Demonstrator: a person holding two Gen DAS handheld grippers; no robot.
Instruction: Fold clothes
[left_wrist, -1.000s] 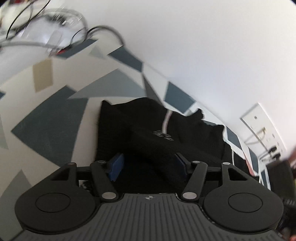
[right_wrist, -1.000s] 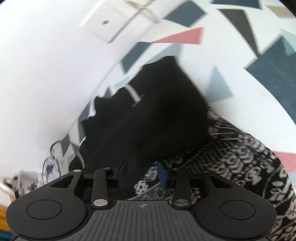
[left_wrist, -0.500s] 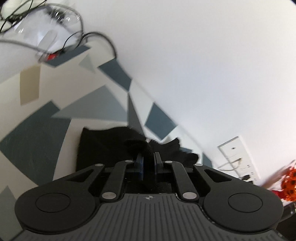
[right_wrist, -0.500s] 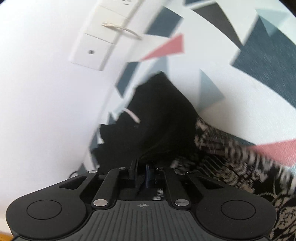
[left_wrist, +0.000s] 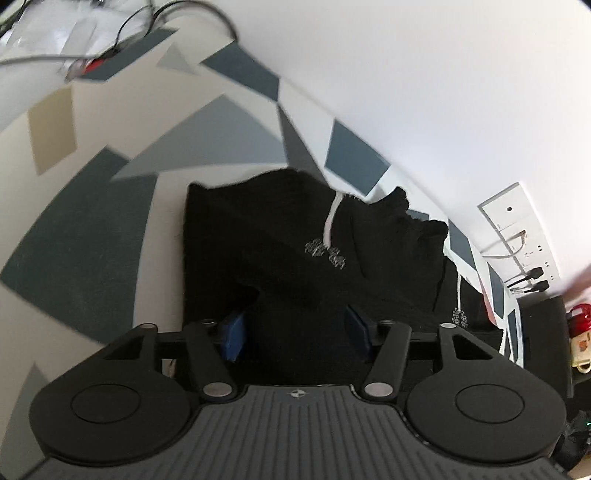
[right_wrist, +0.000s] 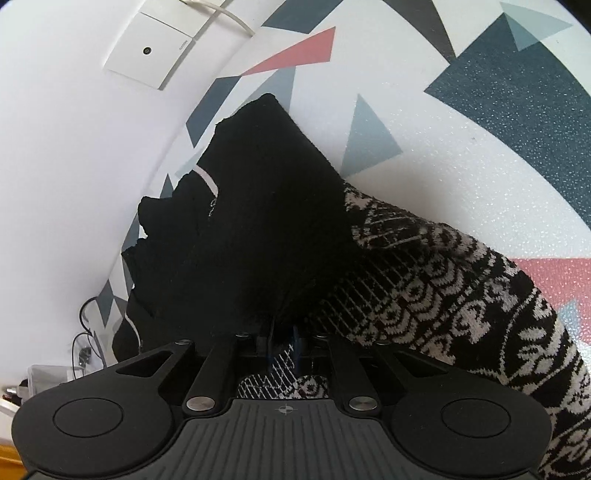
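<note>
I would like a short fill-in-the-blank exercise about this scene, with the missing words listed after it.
1. The left claw stands ____ over the black garment.
2. The right claw is ____ on the black garment's edge.
3. Under the black garment lies a black-and-____ patterned knit.
4. The drawstring on the black garment is ____.

Missing words: open; shut; white; white

Left gripper (left_wrist: 295, 328) just reopened (jaws apart), right gripper (right_wrist: 283, 341) pinched closed
</note>
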